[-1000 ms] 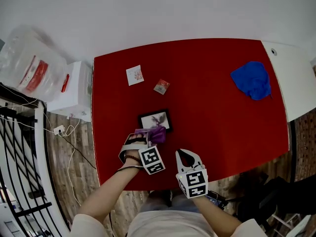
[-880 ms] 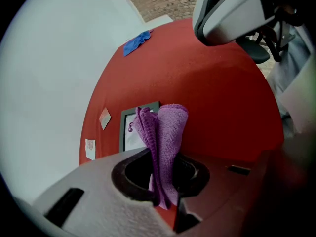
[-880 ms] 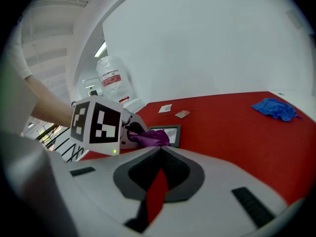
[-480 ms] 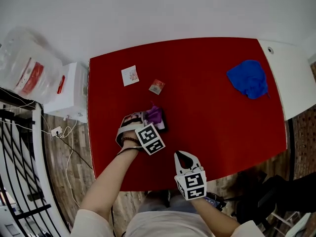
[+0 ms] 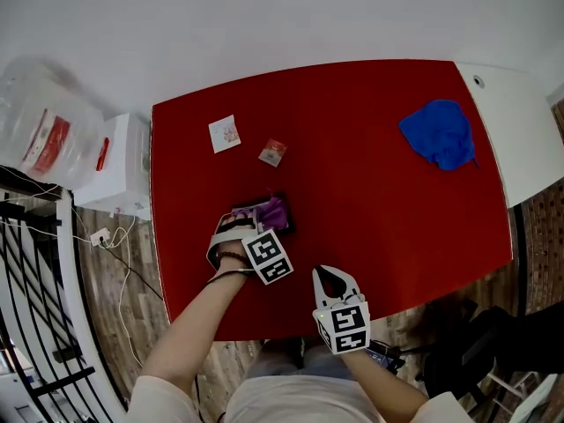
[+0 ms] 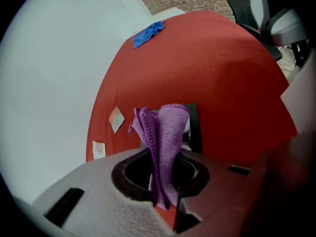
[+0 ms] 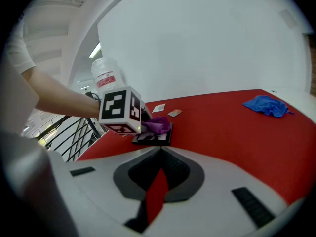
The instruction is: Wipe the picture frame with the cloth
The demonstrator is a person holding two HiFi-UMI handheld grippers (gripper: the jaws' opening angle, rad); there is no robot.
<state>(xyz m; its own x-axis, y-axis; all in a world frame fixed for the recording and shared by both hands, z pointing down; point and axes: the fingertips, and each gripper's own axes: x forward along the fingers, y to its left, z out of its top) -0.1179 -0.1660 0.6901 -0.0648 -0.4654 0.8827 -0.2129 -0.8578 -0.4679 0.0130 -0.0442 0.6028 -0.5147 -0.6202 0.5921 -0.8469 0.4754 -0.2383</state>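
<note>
A small black picture frame lies flat on the red table, left of its middle. A bunched purple cloth rests on the frame's face and hides most of the picture. My left gripper is shut on the cloth and presses it onto the frame. In the left gripper view the purple cloth stands up between the jaws, with the frame behind it. My right gripper hovers near the table's front edge, shut and holding nothing. From it I see the cloth and the frame.
A white card and a small packet lie beyond the frame. A crumpled blue cloth sits at the far right corner. Left of the table stand a white box and a plastic bag, with a black railing nearer me.
My left gripper pushed the purple cloth from the frame's near edge away from me onto its face. The right gripper stayed where it was.
</note>
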